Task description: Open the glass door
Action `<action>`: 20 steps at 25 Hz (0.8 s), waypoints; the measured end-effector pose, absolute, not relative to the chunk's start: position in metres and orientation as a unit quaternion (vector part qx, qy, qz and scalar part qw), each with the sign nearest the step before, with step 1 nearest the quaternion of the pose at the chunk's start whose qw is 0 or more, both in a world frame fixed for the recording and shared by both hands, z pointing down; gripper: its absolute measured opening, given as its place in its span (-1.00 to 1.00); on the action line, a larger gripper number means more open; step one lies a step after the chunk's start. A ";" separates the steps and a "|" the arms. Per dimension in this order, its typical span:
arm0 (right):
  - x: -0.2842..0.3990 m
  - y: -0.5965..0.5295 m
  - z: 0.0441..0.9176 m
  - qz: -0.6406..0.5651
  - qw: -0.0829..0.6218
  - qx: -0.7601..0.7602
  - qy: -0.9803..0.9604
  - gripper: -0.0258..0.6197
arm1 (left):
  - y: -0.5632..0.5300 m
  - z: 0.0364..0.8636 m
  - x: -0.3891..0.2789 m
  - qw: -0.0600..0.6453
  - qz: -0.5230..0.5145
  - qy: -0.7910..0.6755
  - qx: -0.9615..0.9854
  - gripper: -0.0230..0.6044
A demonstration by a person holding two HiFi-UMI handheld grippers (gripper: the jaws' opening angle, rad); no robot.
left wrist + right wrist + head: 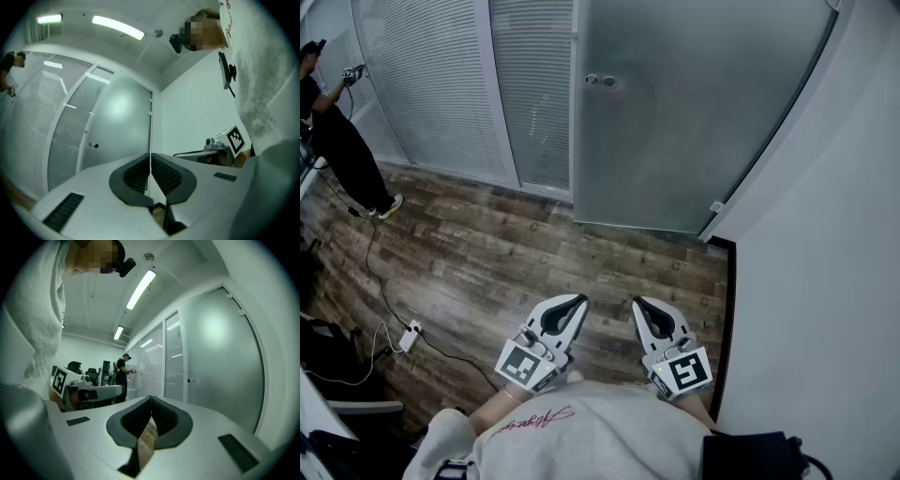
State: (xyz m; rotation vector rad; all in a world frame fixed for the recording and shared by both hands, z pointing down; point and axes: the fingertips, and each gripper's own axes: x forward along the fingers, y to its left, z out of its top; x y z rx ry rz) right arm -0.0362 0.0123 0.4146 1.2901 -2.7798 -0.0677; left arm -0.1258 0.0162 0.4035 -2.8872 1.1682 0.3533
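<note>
Frosted glass door (694, 112) straight ahead, shut, with its small knob (601, 81) near the left edge. Well short of it, over the wood floor (487, 262), left gripper (577, 301) and right gripper (640, 303) sit side by side. Both have jaws pressed together, nothing between them, touching nothing. Another person (337, 131) stands far left by the blinds (431, 84).

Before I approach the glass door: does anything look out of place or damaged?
Nothing looks damaged; the glass door is shut. Only a power strip and its cable lie loose on the wood floor, off to the left of the door.
</note>
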 end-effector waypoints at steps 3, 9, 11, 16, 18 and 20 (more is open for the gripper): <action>-0.039 0.013 0.414 -0.026 0.038 0.419 -0.907 -0.86 | 0.017 0.403 -0.127 0.006 0.112 0.373 -0.921 -0.85; -0.045 0.012 0.414 -0.023 0.037 0.414 -0.909 -0.86 | 0.015 0.400 -0.132 0.007 0.112 0.377 -0.919 -0.85; -0.047 0.010 0.415 -0.023 0.036 0.411 -0.910 -0.86 | 0.014 0.401 -0.133 0.007 0.111 0.378 -0.919 -0.85; -0.052 0.006 0.412 -0.021 0.032 0.410 -0.911 -0.86 | 0.010 0.400 -0.137 0.005 0.108 0.377 -0.920 -0.85; -0.050 0.004 0.410 -0.015 0.022 0.416 -0.909 -0.86 | 0.010 0.402 -0.137 0.005 0.104 0.374 -0.922 -0.85; -0.049 0.002 0.408 -0.008 0.008 0.419 -0.908 -0.86 | 0.009 0.402 -0.139 0.006 0.104 0.372 -0.922 -0.85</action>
